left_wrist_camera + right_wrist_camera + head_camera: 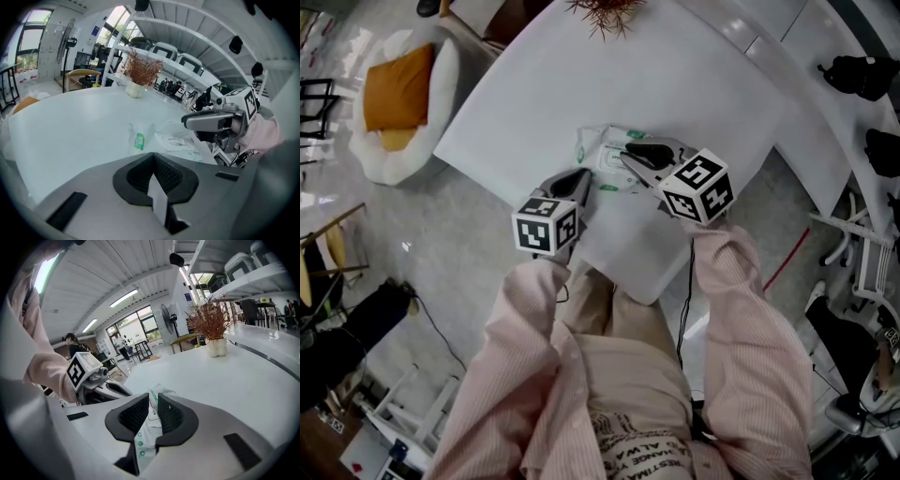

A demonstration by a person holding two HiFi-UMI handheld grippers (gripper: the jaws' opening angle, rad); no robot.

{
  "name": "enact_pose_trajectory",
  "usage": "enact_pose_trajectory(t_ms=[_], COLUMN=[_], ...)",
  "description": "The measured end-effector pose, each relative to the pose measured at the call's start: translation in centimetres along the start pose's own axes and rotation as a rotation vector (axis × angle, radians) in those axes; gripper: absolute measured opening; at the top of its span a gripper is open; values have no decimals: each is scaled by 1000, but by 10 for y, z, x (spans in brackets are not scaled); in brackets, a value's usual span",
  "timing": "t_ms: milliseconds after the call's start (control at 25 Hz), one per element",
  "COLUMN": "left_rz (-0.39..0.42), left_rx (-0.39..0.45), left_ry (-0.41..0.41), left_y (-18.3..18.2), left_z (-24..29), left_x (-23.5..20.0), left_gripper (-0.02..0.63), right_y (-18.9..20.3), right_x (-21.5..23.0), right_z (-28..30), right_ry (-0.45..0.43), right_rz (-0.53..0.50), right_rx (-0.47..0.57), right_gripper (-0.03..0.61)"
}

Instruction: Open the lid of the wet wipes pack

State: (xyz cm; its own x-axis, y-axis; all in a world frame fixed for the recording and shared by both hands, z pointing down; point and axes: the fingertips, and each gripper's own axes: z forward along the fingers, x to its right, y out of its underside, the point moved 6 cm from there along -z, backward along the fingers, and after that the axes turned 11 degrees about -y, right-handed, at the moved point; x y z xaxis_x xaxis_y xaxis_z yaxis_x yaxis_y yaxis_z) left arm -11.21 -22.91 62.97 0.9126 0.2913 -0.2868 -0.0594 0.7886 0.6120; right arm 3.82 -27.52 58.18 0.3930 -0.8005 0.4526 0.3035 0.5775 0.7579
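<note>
We have the left gripper point(153, 180) all but shut. Its jaws meet on a thin white strip point(158, 199), which we take for the near edge of the pack point(602, 150). The rest of the pack lies flat on the counter point(703, 84) just ahead of that gripper, green label point(139, 141) twd its left. Reason for the hold, as we read it: pin the pack so it can't ride up w/ the pull.

The right gripper point(149, 414) is narrow, pads pressing on a white flap w/ green print that runs up between them. That's prob. the lid point(145, 439), though we can't rule out a bit of wrapper film. The gripper points down at a slant over the pack's middle, which suits a peel more than a straight lift. Our read: lid caught, not yet open.

Room: the left gripper sits just to the right gripper's left, near but apart, so a peel that way gets cramped fast. Up and fwd of both grippers it's free, w/ bare counter beyond the pack and only a plant point(605, 14) well off. Behind both grippers, twd us, the counter's edge point(623, 277) is close, so there's little slack if the pack slides back. Main risk: film slipping from the left pads.
</note>
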Motion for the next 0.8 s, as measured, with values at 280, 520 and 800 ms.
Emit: enact_pose_trajectory(t_ms=[280, 520, 800], left_rz=[-4, -9, -12], left_rx=[1, 2, 2], left_ry=[3, 6, 6], left_y=[0, 0, 1], left_z=[0, 0, 0], left_x=[0, 0, 0], left_gripper=[0, 0, 0], right_y=[-7, -12, -15], right_x=[6, 15, 25], right_z=[-2, -3, -1], right_ry=[42, 92, 156], right_rz=[-33, -68, -127], right_rx=[20, 41, 39], right_gripper=[46, 46, 43])
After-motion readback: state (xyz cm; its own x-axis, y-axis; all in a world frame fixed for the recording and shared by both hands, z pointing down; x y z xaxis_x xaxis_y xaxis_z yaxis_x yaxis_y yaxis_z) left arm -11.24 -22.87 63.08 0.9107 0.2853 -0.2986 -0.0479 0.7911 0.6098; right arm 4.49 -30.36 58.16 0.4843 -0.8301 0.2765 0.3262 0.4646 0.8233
